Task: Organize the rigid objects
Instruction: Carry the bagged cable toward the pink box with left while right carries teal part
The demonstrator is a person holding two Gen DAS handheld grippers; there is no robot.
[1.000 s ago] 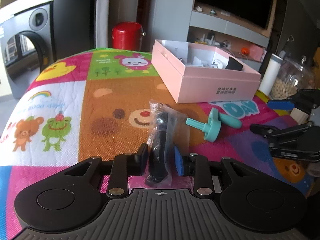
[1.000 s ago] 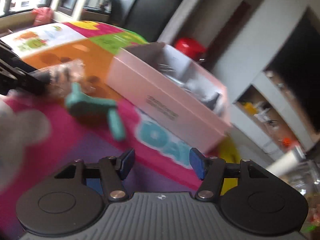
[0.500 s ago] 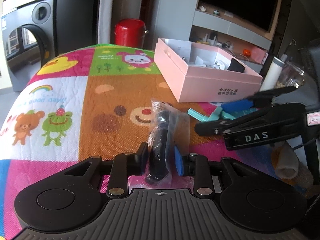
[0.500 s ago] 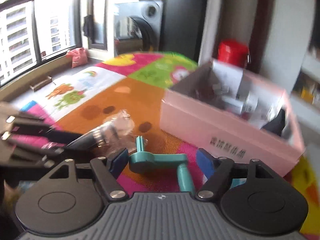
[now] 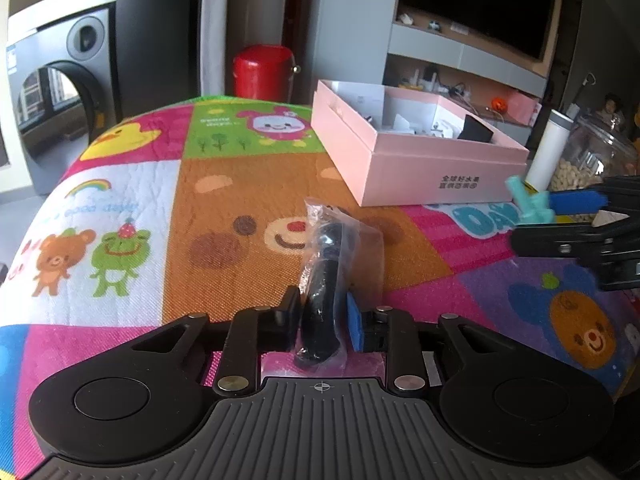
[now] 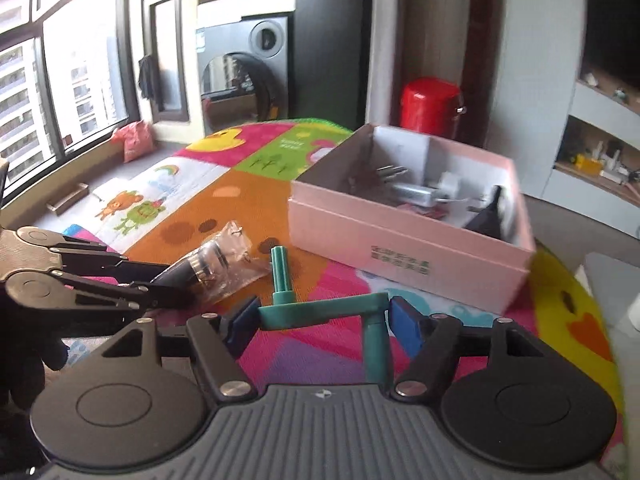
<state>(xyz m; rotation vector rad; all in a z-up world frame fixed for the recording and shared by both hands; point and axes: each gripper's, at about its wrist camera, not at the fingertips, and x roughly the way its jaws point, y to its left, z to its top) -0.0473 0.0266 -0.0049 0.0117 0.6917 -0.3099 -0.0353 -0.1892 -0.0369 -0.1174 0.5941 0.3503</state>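
My left gripper [image 5: 322, 318] is shut on a black part in a clear plastic bag [image 5: 326, 280], held just above the colourful play mat; it also shows in the right wrist view [image 6: 208, 266]. My right gripper [image 6: 324, 318] is shut on a teal plastic crank-shaped part [image 6: 320, 310], lifted off the mat; it shows at the right edge of the left wrist view [image 5: 528, 204]. The open pink box [image 5: 416, 160] with several small parts inside stands on the mat ahead, also in the right wrist view [image 6: 404, 244].
The cartoon play mat [image 5: 132, 216] covers a rounded table. A red canister [image 5: 262, 72] stands behind it. A white tube [image 5: 550, 152] and a glass jar [image 5: 592, 156] stand right of the box. A washing machine [image 6: 240, 68] is beyond.
My right gripper closed on the teal part and lifted it off the mat, moving to the right. My left gripper kept hold of the bagged black part and barely moved.
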